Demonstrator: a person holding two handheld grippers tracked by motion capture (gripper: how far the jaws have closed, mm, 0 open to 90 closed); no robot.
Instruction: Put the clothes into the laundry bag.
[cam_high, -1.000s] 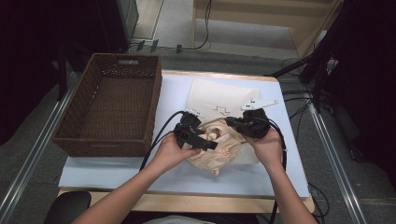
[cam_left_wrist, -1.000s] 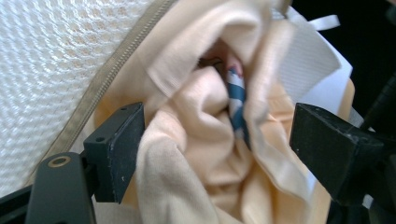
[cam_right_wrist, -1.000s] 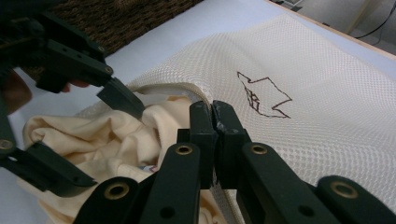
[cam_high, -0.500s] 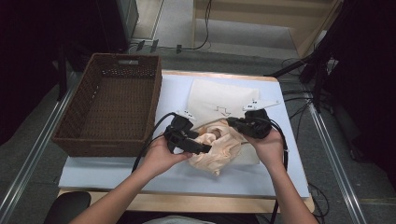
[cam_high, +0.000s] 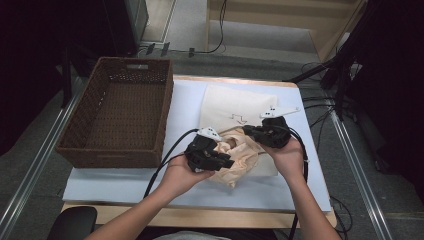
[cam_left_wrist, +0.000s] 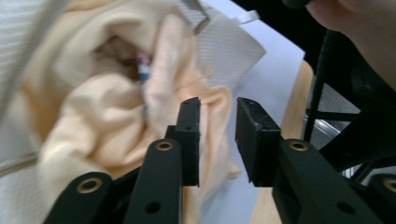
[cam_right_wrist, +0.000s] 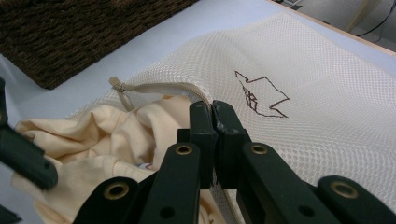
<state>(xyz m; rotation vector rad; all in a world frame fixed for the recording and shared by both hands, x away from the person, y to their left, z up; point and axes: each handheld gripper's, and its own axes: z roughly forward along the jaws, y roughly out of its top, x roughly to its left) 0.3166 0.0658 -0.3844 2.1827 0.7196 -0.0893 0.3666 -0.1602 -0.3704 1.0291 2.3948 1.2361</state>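
A peach garment (cam_high: 241, 156) lies bunched in the mouth of a white mesh bag (cam_high: 230, 102) on the table. My left gripper (cam_high: 227, 161) sits at the garment's near left side. In the left gripper view it (cam_left_wrist: 217, 112) stands open, and the garment (cam_left_wrist: 93, 121) spreads out left of its jaws, with an edge behind the gap. My right gripper (cam_high: 248, 131) holds the bag's mouth from the right. It (cam_right_wrist: 212, 108) is shut on the bag's zipper edge, beside the zipper pull (cam_right_wrist: 119, 86) and the garment (cam_right_wrist: 116, 126). An arrow (cam_right_wrist: 261, 93) is drawn on the bag (cam_right_wrist: 317, 60).
A dark wicker basket (cam_high: 122, 155) stands at the table's left, close to the bag, and its wall (cam_right_wrist: 70, 37) shows beyond the garment. A pale mat (cam_high: 185, 100) covers the tabletop. Cables trail from both grippers toward the front edge.
My left gripper has drawn back a little toward the front edge, and the garment bulges slightly farther out of the bag. The right gripper has kept its grip and barely moved.
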